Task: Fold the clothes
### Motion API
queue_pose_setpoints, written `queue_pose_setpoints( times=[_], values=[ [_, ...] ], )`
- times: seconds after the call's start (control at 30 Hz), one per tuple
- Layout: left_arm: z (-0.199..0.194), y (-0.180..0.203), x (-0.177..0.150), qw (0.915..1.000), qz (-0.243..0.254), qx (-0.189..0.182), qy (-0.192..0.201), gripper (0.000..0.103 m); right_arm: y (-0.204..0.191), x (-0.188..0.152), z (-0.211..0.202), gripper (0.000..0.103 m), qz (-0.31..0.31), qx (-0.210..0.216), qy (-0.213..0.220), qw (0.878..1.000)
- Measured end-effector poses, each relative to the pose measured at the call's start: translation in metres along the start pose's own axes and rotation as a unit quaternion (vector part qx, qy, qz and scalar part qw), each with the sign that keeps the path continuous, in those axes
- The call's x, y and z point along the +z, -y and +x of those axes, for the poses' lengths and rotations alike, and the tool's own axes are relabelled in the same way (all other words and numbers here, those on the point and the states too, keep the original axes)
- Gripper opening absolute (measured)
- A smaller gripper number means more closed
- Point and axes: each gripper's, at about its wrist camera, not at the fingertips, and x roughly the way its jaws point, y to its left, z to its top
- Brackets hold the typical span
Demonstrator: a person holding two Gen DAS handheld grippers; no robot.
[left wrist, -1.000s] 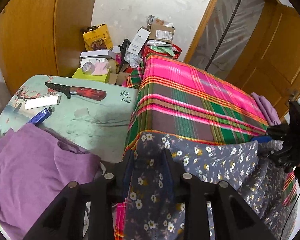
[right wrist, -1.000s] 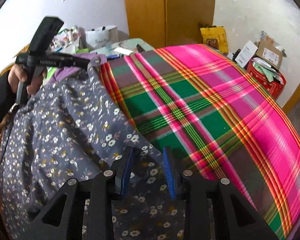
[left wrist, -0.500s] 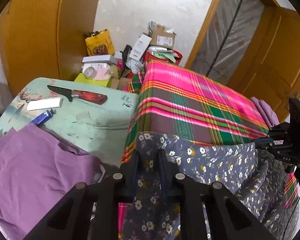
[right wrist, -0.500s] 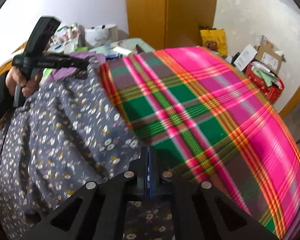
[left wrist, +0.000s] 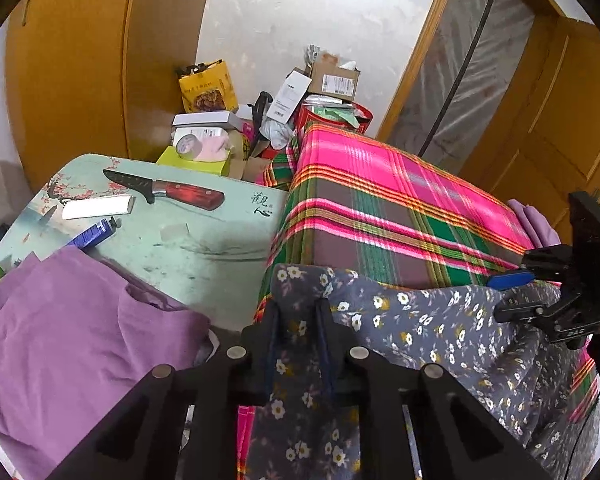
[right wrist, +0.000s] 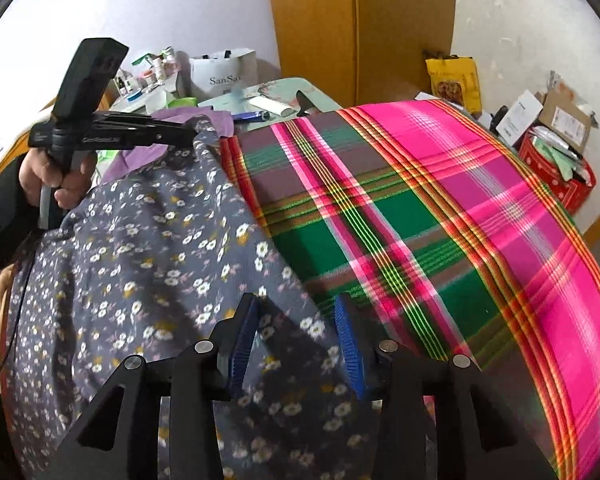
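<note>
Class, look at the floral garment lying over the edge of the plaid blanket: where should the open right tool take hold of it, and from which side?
Grip the floral garment at its top edge, where it lies over the plaid blanket. Come from above with the right tool, whose jaws have just opened. The left tool already pinches the other corner, so a matching grip should keep the edge level.

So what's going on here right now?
A person is folding a grey floral garment on the plaid-covered surface. The left gripper is clamped on one bunched corner. The right gripper has just been opening; cloth lies between its jaws, but the pads do not press on it.
</note>
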Motion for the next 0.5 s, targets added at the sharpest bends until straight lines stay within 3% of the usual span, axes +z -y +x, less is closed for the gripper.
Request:
queue_pose_setpoints(
  times=[0.03, 0.07, 0.17, 0.27, 0.47, 0.5],
  values=[
    [-0.001, 0.000, 0.000, 1.0000, 0.001, 0.000, 0.002, 0.018, -0.002, 0.001, 0.002, 0.008, -0.004, 0.001, -0.006, 1.000],
    [-0.003, 0.000, 0.002, 1.0000, 0.001, 0.003, 0.006, 0.018, -0.006, 0.002, 0.003, 0.004, -0.013, -0.005, -0.004, 1.000],
    [-0.008, 0.000, 0.007, 0.9996, -0.001, 0.019, 0.020, 0.018, -0.009, 0.009, -0.001, 0.004, -0.024, -0.039, 0.013, 0.999],
    [-0.008, -0.006, 0.013, 0.9990, -0.016, 0.029, 0.030, 0.018, 0.004, 0.023, -0.010, 0.004, 0.010, -0.076, 0.050, 0.996],
    [0.017, -0.006, 0.015, 0.9984, -0.020, 0.052, -0.009, 0.021, -0.003, 0.026, 0.020, 0.008, 0.000, -0.109, -0.004, 0.994],
    [0.021, -0.007, 0.014, 0.9984, -0.022, 0.047, -0.023, 0.022, -0.002, 0.025, 0.016, 0.010, 0.007, -0.110, 0.004, 0.994]
  ],
)
